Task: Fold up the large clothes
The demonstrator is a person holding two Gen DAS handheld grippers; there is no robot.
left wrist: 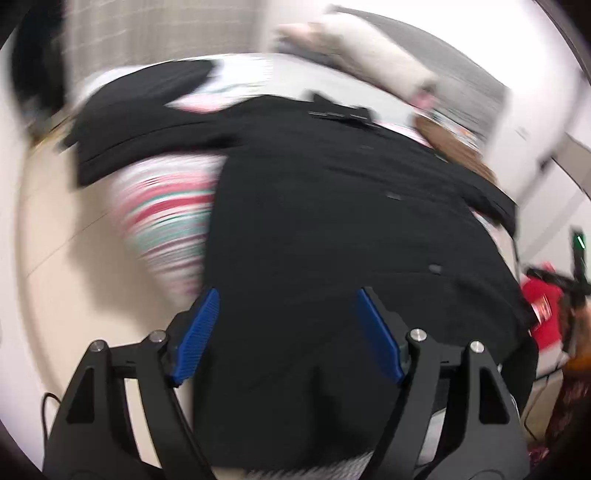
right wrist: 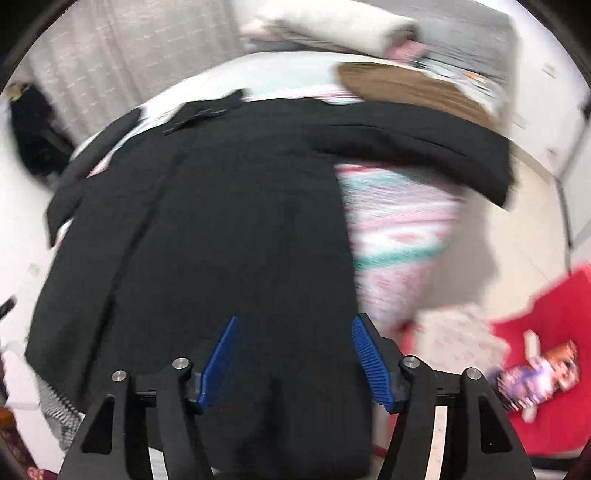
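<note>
Hovering over the near hem of a black coat (left wrist: 332,229), the left gripper (left wrist: 288,295) has its blue pads spread wide with nothing pinched between them; the dark cloth lies below the gap, not pressed by either pad. The right gripper (right wrist: 295,321) stands likewise apart, its ribbed pads clear of the fabric under them.

The coat lies flat on a bed with a pink, white and green patterned cover (right wrist: 399,236). Its long axis runs from the bottom centre of each frame up toward the top, collar end farthest away. In the right wrist view one sleeve (right wrist: 424,155) stretches out toward the upper right, crossing the cover; in the left wrist view a sleeve (left wrist: 140,133) reaches toward the upper left.

Both views are smeared by motion blur. The coat's near hem is cut off behind the gripper frames at the bottom. A pale pillow or rolled bedding (right wrist: 332,29) at the top and red items (right wrist: 546,332) at lower right are too blurred to identify further.
</note>
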